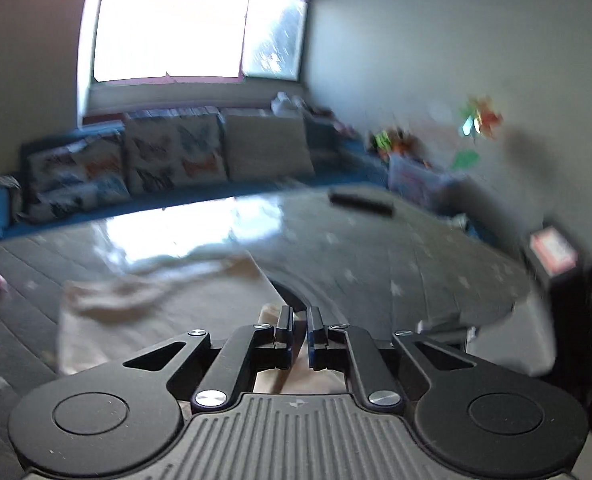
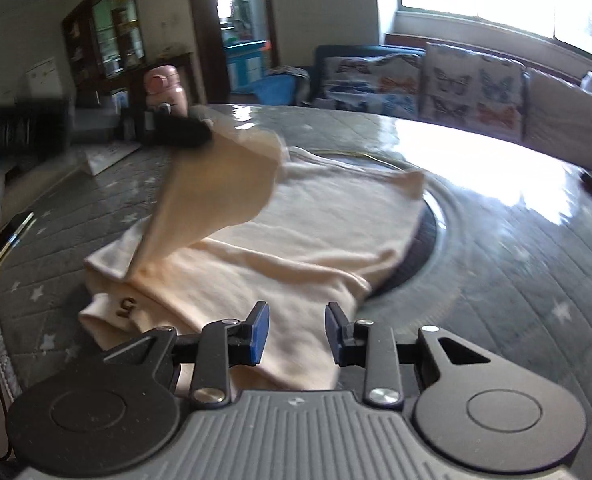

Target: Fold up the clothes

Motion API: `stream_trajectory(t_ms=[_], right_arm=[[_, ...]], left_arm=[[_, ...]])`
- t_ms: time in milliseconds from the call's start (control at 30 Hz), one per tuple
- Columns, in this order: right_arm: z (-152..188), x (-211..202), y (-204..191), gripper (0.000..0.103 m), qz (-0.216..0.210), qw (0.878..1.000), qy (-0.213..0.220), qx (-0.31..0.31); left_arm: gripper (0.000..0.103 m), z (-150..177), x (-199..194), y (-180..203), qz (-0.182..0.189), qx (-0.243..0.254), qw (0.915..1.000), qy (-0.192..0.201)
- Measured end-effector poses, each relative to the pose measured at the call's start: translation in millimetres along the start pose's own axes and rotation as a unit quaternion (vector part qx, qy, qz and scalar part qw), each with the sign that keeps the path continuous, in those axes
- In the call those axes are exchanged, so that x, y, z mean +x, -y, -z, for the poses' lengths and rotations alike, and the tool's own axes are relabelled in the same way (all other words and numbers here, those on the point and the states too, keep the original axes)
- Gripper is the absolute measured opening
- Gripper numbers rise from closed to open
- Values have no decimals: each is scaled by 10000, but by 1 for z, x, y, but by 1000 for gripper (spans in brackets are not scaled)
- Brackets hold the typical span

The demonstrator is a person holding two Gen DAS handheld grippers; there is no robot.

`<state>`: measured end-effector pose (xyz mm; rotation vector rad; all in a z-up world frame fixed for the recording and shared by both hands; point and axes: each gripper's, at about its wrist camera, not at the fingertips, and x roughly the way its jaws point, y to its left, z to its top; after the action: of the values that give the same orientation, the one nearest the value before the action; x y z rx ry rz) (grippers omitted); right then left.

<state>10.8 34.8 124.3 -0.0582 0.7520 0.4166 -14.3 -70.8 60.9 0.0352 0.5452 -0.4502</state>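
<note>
A cream garment [image 2: 296, 232] lies spread on the grey star-patterned table [image 2: 516, 280], with a small "5" mark [image 2: 126, 308] near its front left corner. In the right wrist view my right gripper [image 2: 298, 332] is open just above the garment's near edge, with cloth showing between the blue pads [image 2: 260, 332]. One flap of the garment [image 2: 216, 184] is lifted up to the blurred left gripper [image 2: 180, 130]. In the left wrist view my left gripper [image 1: 300, 328] is shut on the cream garment [image 1: 136, 304], which trails down to the left.
A dark round inset [image 2: 426, 236] lies under the garment's right side. A flat black object [image 1: 362, 202] rests at the table's far side, a phone [image 2: 14, 232] and papers [image 2: 108, 156] at the left edge. A pink bottle [image 2: 164, 88] and a cushioned sofa [image 2: 456, 84] stand beyond.
</note>
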Motion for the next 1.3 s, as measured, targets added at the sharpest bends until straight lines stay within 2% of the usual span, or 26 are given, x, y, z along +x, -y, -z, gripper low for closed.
stream_trajectory(t_ms=[100, 267, 433, 567, 733, 867, 933, 1033, 1167, 1300], right_arm=[[7, -5, 11, 31, 103, 9999, -60, 100], [10, -14, 19, 31, 199, 9997, -87, 110], [-1, -17, 20, 31, 80, 9997, 112, 196], [-13, 5, 13, 31, -64, 9997, 130, 194], [-21, 38, 5, 30, -23, 9999, -24, 135], [-20, 50, 2, 28, 34, 9999, -131, 93], [-19, 52, 1, 15, 114, 9998, -150, 86], [-19, 48, 3, 4, 193, 9997, -96, 126], [-19, 44, 6, 4, 234, 9995, -68, 190], [-19, 46, 9, 14, 139, 9993, -88, 344]], left_arm=[[9, 10, 3, 5, 105, 90, 9997, -215], [14, 20, -13, -19, -178, 78, 9995, -262], [14, 46, -19, -59, -838, -118, 9948, -564], [14, 68, -23, -91, -1363, -274, 9870, -803], [14, 89, -27, -105, -1419, -477, 9837, -996], [14, 91, -31, -102, -1280, -441, 9856, -1018], [14, 90, -31, -101, -1221, -401, 9861, -1051], [14, 81, -33, -102, -1195, -346, 9875, -966], [13, 66, -25, -107, -1241, -347, 9886, -780], [13, 56, -6, -115, -1234, -424, 9884, -781]])
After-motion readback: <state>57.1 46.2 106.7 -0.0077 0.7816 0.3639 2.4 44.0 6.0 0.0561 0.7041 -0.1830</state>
